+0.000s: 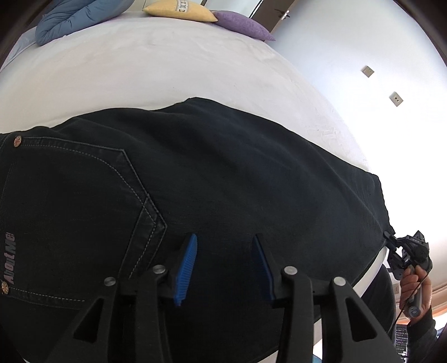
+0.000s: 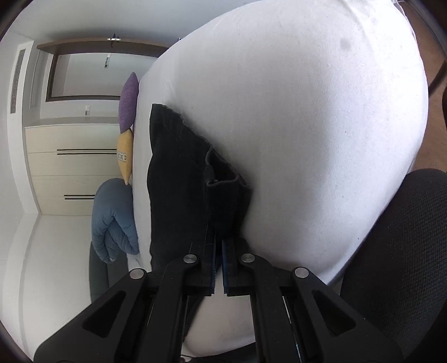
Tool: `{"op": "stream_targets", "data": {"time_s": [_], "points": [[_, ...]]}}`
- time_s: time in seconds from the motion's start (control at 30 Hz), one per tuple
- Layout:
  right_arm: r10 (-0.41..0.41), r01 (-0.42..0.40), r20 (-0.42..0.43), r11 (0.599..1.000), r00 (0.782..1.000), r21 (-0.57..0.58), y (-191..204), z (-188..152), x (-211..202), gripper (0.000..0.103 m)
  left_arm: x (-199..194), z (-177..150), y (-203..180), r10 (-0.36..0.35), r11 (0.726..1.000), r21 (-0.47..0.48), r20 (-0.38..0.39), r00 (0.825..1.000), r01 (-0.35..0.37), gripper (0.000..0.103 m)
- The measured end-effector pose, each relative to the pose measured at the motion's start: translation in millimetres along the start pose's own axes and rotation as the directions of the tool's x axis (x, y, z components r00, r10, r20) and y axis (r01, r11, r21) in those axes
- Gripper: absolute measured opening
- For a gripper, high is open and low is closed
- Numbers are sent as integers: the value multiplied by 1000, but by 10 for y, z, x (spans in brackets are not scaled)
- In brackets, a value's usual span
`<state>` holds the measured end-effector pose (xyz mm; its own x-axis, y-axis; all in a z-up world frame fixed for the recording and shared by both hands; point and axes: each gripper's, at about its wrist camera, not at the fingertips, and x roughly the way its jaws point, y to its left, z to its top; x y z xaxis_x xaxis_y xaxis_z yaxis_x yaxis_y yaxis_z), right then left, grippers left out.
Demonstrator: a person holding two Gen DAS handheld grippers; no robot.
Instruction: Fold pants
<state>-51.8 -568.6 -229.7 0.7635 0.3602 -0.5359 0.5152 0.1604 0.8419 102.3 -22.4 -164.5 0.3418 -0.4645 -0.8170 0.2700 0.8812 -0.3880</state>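
Observation:
Dark denim pants (image 1: pixel 223 178) lie flat across a white bed (image 1: pixel 156 69), back pocket at the left. My left gripper (image 1: pixel 225 245) is open just above the fabric below the pocket, holding nothing. My right gripper (image 2: pixel 218 243) is shut on the hem end of the pants (image 2: pixel 178 184), which lie folded along the bed. The right gripper also shows in the left wrist view (image 1: pixel 391 237), pinching the hem at the far right.
A blue duvet (image 1: pixel 72 19), a yellow pillow (image 1: pixel 181 11) and a purple pillow (image 1: pixel 243 25) lie at the head of the bed. A black chair (image 2: pixel 396 251) stands by the bed edge. A cream cabinet (image 2: pixel 72 167) stands against the wall.

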Motion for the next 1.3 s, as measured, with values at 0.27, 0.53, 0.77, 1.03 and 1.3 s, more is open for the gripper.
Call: {"op": "stream_targets", "data": {"time_s": [0.27, 0.53, 0.77, 1.03, 1.3], "points": [[22, -26, 66, 998, 998, 51, -95, 116, -302, 20, 9, -44, -206, -27, 999, 29, -4, 1000, 27, 45], [144, -159, 104, 976, 984, 148, -245, 217, -260, 41, 127, -47, -459, -49, 996, 68, -29, 998, 51, 45], [159, -176, 130, 976, 979, 131, -205, 266, -202, 50, 155, -57, -526, -55, 996, 73, -29, 998, 57, 50], [256, -280, 150, 946, 955, 165, -180, 220, 53, 50, 169, -8, -669, -90, 993, 73, -23, 996, 91, 50], [197, -216, 139, 967, 970, 133, -75, 245, 233, 15, 379, 76, -903, -160, 987, 31, -27, 987, 161, 50]]}}
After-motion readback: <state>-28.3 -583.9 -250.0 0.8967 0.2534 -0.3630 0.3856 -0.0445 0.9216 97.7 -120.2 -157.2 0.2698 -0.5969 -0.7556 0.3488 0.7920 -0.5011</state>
